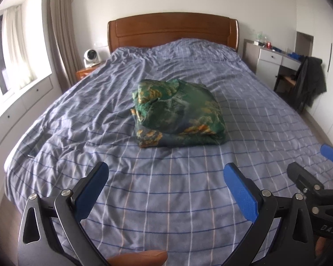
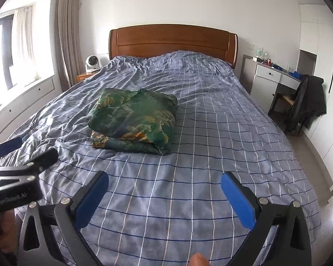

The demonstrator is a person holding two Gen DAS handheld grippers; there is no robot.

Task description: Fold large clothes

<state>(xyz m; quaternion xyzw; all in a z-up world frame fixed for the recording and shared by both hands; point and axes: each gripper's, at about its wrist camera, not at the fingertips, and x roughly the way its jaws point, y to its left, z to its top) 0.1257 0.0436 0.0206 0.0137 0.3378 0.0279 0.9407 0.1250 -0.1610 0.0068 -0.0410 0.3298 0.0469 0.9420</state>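
A green garment with yellow-orange print [image 1: 177, 113] lies folded into a thick square bundle in the middle of the bed [image 1: 166, 199]; the right wrist view shows the garment [image 2: 133, 122] left of centre. My left gripper [image 1: 165, 174] hovers open over the foot of the bed, well short of the bundle, nothing between its blue pads. My right gripper [image 2: 164, 184] is open too, at the same distance and empty. Each gripper shows at the edge of the other's view: the right gripper [image 1: 310, 168] at the right, the left gripper [image 2: 28, 153] at the left.
The bed has a blue checked cover and a wooden headboard [image 2: 173, 40]. A white fan [image 1: 90, 57] sits on a nightstand at the left. A white desk [image 2: 270, 77] and a chair draped with a dark jacket [image 2: 308, 102] stand at the right. A window with curtains [image 1: 60, 28] is on the left.
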